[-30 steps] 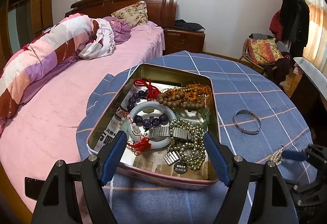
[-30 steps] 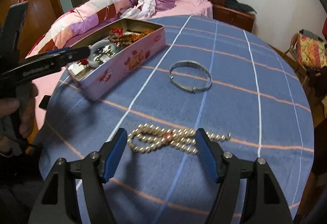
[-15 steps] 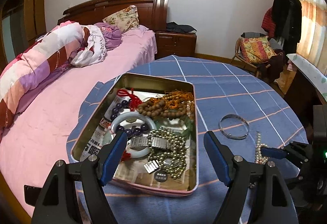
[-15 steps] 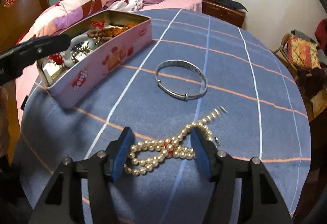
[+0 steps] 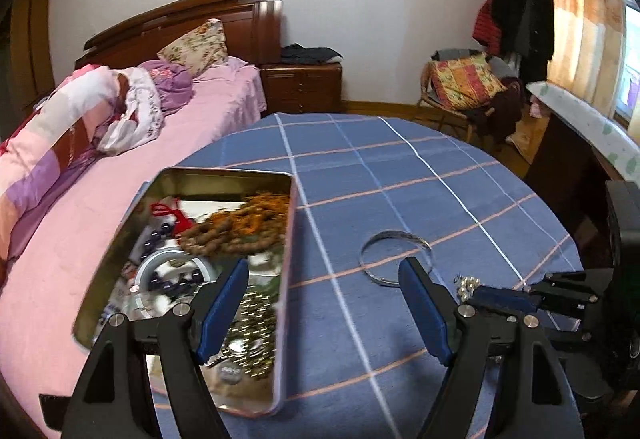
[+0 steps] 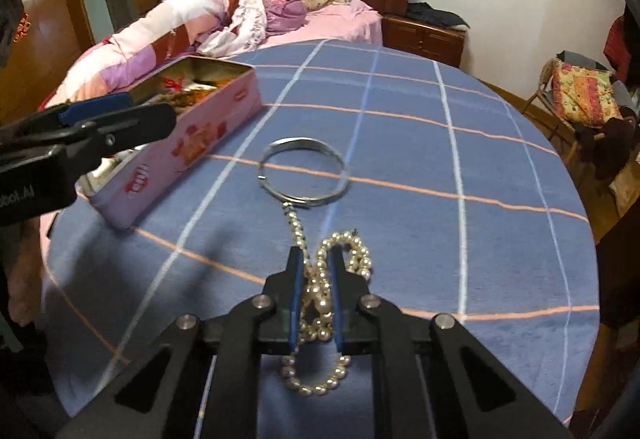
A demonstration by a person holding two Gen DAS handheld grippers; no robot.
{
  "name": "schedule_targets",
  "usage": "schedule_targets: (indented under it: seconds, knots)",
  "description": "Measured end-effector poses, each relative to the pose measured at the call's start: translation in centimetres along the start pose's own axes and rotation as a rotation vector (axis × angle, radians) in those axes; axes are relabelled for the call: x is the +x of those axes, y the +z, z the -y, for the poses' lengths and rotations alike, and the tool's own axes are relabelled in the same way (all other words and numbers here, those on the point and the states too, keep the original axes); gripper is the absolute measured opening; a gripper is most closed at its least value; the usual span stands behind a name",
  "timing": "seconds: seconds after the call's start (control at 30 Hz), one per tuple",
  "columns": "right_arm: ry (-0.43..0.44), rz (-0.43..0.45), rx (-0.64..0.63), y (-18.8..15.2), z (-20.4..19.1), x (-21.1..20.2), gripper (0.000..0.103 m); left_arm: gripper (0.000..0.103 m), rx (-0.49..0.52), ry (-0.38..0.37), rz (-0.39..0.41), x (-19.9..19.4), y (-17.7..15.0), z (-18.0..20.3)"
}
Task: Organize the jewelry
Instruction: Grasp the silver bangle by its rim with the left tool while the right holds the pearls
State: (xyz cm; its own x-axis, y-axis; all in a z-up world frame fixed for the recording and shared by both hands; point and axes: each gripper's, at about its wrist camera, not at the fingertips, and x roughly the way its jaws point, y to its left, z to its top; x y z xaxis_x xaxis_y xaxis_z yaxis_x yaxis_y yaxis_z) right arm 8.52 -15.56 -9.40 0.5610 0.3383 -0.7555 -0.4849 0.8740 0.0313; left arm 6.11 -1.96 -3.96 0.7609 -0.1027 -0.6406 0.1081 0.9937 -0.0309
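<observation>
A pearl necklace (image 6: 360, 259) lies bunched on the blue checked tablecloth (image 6: 420, 159). My right gripper (image 6: 316, 259) is closing its jaws on it, and the blue pads press on the strand. One end of the necklace reaches a silver bangle (image 6: 304, 143) lying flat further back. To the left stands an open pink tin (image 6: 180, 147) filled with bead strings and bracelets. In the left wrist view my left gripper (image 5: 324, 267) hangs open and holds nothing, above the cloth between the tin (image 5: 224, 171) and the bangle (image 5: 396, 235). The right gripper (image 5: 496, 297) shows at the right edge.
Brown wooden beads (image 5: 228, 235) and a pale bangle (image 5: 160, 263) lie in the tin. A bed with pink bedding (image 5: 180, 143) borders the table's left side. A nightstand (image 5: 304, 87) and a chair piled with cloth (image 5: 464, 87) stand behind.
My right gripper went from wide open around the pearl necklace to closed on it, bunching the strand. My left gripper swung right, from over the tin to the cloth beside it.
</observation>
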Motion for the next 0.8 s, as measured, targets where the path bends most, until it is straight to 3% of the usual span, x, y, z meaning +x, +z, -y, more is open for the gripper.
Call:
schedule_targets:
  seconds: [0.07, 0.1, 0.13, 0.2, 0.37, 0.47, 0.5, 0.53, 0.8]
  knots:
    - [0.003, 0.006, 0.024, 0.3, 0.5, -0.1, 0.02, 0.078, 0.017, -0.005, -0.013, 0.6, 0.0, 0.7]
    - [-0.004, 0.014, 0.029, 0.5, 0.7, -0.2, 0.027, 0.078, 0.025, -0.005, -0.019, 1.0, 0.1, 1.1]
    - [-0.017, 0.027, 0.029, 0.5, 0.8, -0.5, 0.051, 0.078, 0.031, -0.006, -0.024, 1.3, 0.2, 1.4]
    - [-0.018, 0.054, 0.036, 0.4, 0.9, -1.3, 0.073, 0.078, 0.033, -0.009, -0.033, 1.7, 0.3, 1.8]
    - [-0.046, -0.008, 0.046, -0.1, 1.2, 0.0, 0.067, 0.078, 0.048, -0.017, -0.051, 2.5, 0.3, 2.6]
    - [-0.043, -0.03, 0.022, -0.4, 1.1, 0.4, 0.049, 0.078, 0.055, -0.02, -0.067, 3.3, 0.3, 3.0]
    - [-0.048, -0.029, 0.01, -0.3, 1.0, 0.5, 0.028, 0.078, 0.055, -0.021, -0.072, 3.5, 0.3, 3.2]
    - [-0.05, -0.026, 0.008, -0.3, 1.2, 0.3, 0.015, 0.078, 0.054, -0.023, -0.077, 3.6, 0.3, 3.2]
    - [-0.118, 0.004, 0.083, 0.2, 4.1, -0.2, 0.01, 0.078, 0.082, -0.049, -0.095, 4.6, 0.4, 4.6]
